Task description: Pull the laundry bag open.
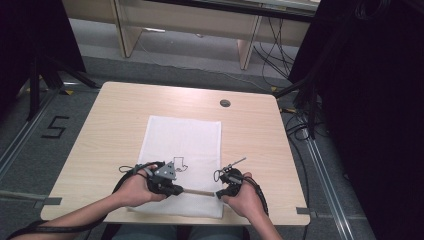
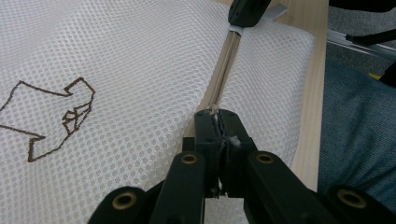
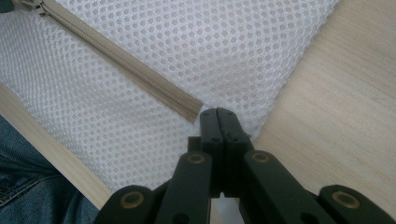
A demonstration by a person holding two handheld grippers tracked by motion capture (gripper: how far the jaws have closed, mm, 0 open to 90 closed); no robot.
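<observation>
White mesh bag (image 1: 182, 145): brown line logo (image 2: 49, 116), no legible txt.

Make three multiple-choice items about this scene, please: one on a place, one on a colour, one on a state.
1. Where on the bag does the zipper run?
A. near edge
B. far edge
C. middle

2. What colour is the zipper tape?
A. beige
B. blue
C. black

3. How do the left gripper jaws stand?
A. wide open
B. shut at the zipper
C. shut on a pen

Key: 1 A, it runs between the hands by the near table edge; 2 A, tan against white mesh; 3 B, the jaws meet at the zipper's end.
</observation>
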